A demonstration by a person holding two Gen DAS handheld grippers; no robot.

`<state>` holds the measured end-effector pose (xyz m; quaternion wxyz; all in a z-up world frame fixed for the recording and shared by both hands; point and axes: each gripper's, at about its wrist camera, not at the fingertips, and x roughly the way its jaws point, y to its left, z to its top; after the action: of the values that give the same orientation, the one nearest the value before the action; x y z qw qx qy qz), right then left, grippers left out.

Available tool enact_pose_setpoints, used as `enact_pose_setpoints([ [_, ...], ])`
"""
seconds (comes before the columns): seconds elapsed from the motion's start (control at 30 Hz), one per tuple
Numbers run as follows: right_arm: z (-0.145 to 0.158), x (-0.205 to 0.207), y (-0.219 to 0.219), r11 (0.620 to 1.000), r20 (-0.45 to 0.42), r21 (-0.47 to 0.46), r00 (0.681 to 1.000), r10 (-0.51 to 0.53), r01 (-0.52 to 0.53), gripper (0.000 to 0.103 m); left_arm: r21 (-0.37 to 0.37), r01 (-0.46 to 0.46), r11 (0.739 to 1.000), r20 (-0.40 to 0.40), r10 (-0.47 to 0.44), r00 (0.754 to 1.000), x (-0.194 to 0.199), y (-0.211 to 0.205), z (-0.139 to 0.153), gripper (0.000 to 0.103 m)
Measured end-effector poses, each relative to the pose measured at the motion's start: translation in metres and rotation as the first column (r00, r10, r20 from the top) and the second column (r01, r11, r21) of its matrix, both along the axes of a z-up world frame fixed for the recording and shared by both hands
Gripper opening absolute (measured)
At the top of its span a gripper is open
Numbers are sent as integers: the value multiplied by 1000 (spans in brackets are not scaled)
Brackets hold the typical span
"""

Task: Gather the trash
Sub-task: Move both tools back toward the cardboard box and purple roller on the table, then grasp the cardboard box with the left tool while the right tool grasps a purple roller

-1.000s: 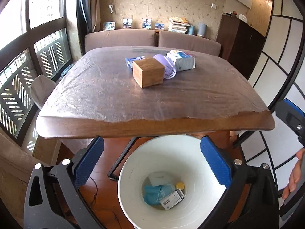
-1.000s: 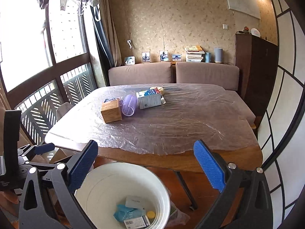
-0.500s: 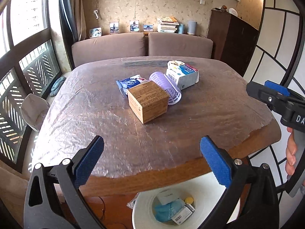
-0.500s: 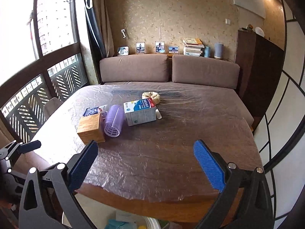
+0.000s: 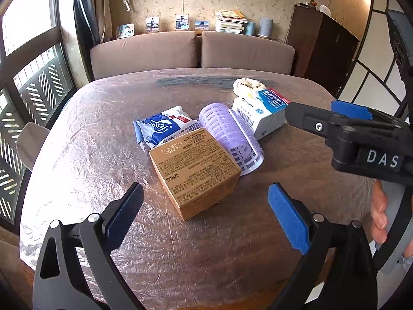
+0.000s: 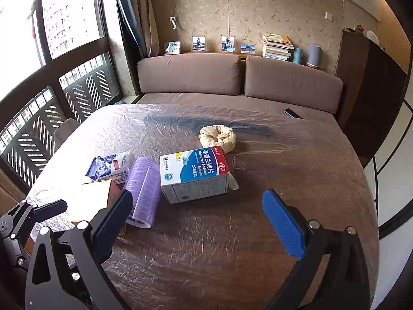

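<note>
**Five light bits of trash, two wide-open grippers above them**

The trash lies bunched mid-table (image 5: 77, 180), on the plastic film. The left gripper (image 5: 204, 214) has its jaws wide but closing, nothing between them yet; the brown box (image 5: 196, 170) sits just ahead at 12 o'clock. Around that box: tissue pack (image 5: 161, 126) at 11 o'clock, touching it; purple roller (image 5: 232, 137) at 1 o'clock, leaning against it.

The right gripper (image 6: 196, 219) is spread wide and empty, with the pill box (image 6: 193, 173) just ahead at 12 o'clock and the crumpled rag (image 6: 218, 134) beyond it, touching or nearly so.

Likely handling:
- Both boxes look like thin card, probably empty and light. They should crush if squeezed hard; take them across two flat parallel faces.
- The roller is a stiff hollow tube that may roll away; pinch it across its width.
- The tissue pack is soft and slippery in its wrap; grip the middle.
- The rag is limp; bite into the bulk.
</note>
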<state>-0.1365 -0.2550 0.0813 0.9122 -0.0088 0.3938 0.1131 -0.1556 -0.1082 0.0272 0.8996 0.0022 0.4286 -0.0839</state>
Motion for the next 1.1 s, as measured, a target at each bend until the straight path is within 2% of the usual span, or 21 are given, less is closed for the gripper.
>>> enact_pose_setpoints([
  [0.2, -20, 34, 7, 997, -53, 3, 996, 71, -71, 99, -20, -65, 998, -22, 65, 998, 12, 2, -8, 89],
  [0.27, -21, 34, 7, 996, -70, 26, 993, 91, -90, 99, -24, -79, 997, -15, 79, 997, 13, 5, -7, 81],
  [0.43, -27, 16, 3, 985, -105, 112, 984, 141, -129, 99, -22, -101, 995, -19, 101, 995, 18, 15, -10, 69],
  [0.53, -30, 5, 4, 979, -103, 118, 978, 180, -167, 96, 6, -96, 995, -11, 97, 995, 18, 19, -9, 68],
  [0.63, -32, -4, 15, 971, -101, 84, 968, 231, -224, 93, 6, -84, 996, -8, 84, 996, 19, 26, -8, 67],
  [0.77, -36, -12, 34, 958, -94, -1, 953, 287, -288, 81, -10, -68, 998, -15, 68, 998, 24, 38, -9, 66],
  [0.83, -39, -14, 43, 952, -91, -35, 950, 300, -304, 81, -11, -53, 999, -11, 53, 999, 26, 42, -6, 66],
  [0.9, -41, -14, 53, 951, -88, -63, 951, 296, -302, 81, -8, -39, 999, -4, 39, 999, 28, 44, -5, 66],
  [1.0, -45, -9, 65, 957, -95, -111, 961, 260, -270, 69, -14, -35, 999, -12, 35, 999, 31, 49, -5, 66],
  [1.1, -50, 0, 69, 966, -119, -102, 967, 227, -240, 59, -22, -35, 999, -18, 35, 999, 33, 52, -7, 66],
])
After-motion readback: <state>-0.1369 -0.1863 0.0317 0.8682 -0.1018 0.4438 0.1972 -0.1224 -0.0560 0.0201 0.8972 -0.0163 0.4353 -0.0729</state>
